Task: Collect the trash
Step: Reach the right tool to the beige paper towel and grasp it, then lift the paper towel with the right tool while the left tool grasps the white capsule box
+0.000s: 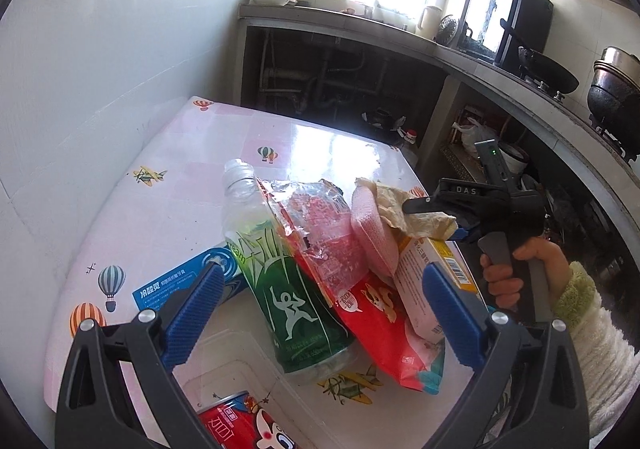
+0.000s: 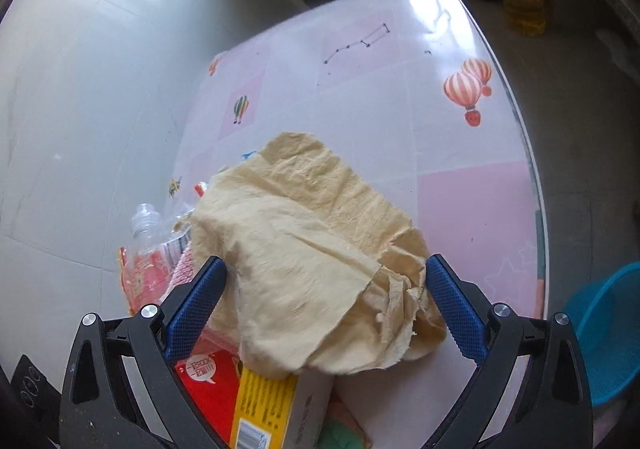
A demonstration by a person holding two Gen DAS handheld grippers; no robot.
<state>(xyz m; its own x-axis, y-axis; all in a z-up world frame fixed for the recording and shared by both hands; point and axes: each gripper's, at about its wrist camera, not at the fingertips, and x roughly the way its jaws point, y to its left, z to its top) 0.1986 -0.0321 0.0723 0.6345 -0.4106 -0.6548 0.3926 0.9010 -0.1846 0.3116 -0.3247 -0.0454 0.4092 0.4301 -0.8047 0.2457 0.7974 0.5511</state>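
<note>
On the pink bench [image 1: 160, 153] the trash lay in a heap. From the left: a blue box [image 1: 188, 281], a green bottle [image 1: 288, 289] lying between the spread, empty fingers of the left gripper [image 1: 320, 313], a red snack bag [image 1: 380, 329] and a white-and-yellow carton [image 1: 424, 281]. The right gripper [image 2: 326, 305] stood released, its fingers [image 2: 200, 305] wide on either side of a crumpled tan paper towel [image 2: 312, 257] draped over the pile, whether touching it I could not tell. A hand [image 1: 516, 277] gripped its handle.

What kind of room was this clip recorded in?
Most likely a home kitchen: a wok and pot sit on a stove along the counter, with exposed pipes beneath.
</note>
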